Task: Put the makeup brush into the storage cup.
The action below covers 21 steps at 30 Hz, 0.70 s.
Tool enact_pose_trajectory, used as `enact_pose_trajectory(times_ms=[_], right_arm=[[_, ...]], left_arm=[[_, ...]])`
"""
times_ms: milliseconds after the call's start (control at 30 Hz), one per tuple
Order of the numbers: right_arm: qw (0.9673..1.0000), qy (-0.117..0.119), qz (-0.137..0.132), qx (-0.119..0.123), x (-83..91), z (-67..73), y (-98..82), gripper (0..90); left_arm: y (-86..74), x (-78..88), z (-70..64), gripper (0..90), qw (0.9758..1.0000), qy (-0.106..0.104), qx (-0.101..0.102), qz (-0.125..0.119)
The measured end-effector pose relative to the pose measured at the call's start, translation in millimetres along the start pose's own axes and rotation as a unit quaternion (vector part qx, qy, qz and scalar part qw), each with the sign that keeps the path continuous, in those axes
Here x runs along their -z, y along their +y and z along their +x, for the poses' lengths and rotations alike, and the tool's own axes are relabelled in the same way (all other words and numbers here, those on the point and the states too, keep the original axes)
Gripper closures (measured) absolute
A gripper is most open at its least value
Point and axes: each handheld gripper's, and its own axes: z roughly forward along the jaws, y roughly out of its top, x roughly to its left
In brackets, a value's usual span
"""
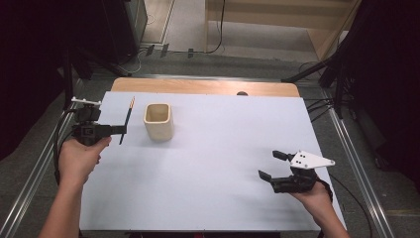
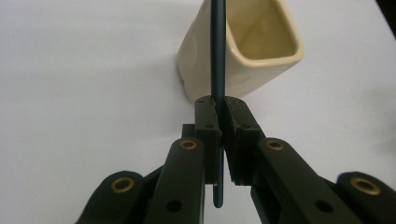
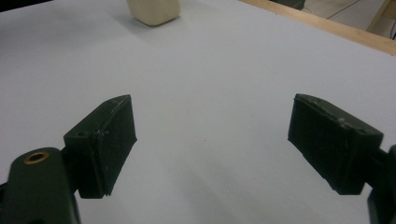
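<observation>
Between the jaws of our left gripper [image 1: 120, 130] sits a thin dark-blue pencil w/ an orange tip [image 1: 127, 122], pinched near its lower third and held close to upright, slightly tilted. It hangs above the white table [image 1: 213, 163], just left of the cream square ceramic cup [image 1: 158, 121] and apart from it. Seen from the left gripper view, the pencil [image 2: 217, 51] runs straight up btwn the pads, jaws pressed tight on it, w/ the cup [image 2: 243, 51] right behind.

We judge the pencil very light and stiff, so weight is no issue. Its shaft looks smooth & round, so it could pivot or slide in the pads if bumped. A grip near the middle would give us better control; our low hold leaves a long end free to swing, esp. if it knocks the cup rim. Little squeeze is needed, since it won't crush.

We judge the cup heavier, rigid, prob. glazed & slippery, and breakable if tipped. Best to leave it standing, or steady it by one wall.

Our right gripper [image 1: 273, 165] hovers low at the table's near right, well apart, jaws spread wide w/ nothing btwn them [image 3: 210, 140].
</observation>
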Motion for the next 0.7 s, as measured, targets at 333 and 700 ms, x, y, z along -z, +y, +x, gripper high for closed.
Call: enact_pose_trajectory(times_ms=[333, 700], right_arm=[[1.0000, 0.003, 0.002, 0.000, -1.7, 0.7, 0.0, 15.8], [0.9997, 0.021, -0.002, -0.012, -6.5, 7.2, 4.2, 15.7]], left_arm=[[2.9, 3.7, -13.1, 85.4, 0.9979, -0.062, -0.009, -0.017], [-0.2, -12.0, -32.4, 85.4, 0.9924, -0.119, -0.030, 0.007]])
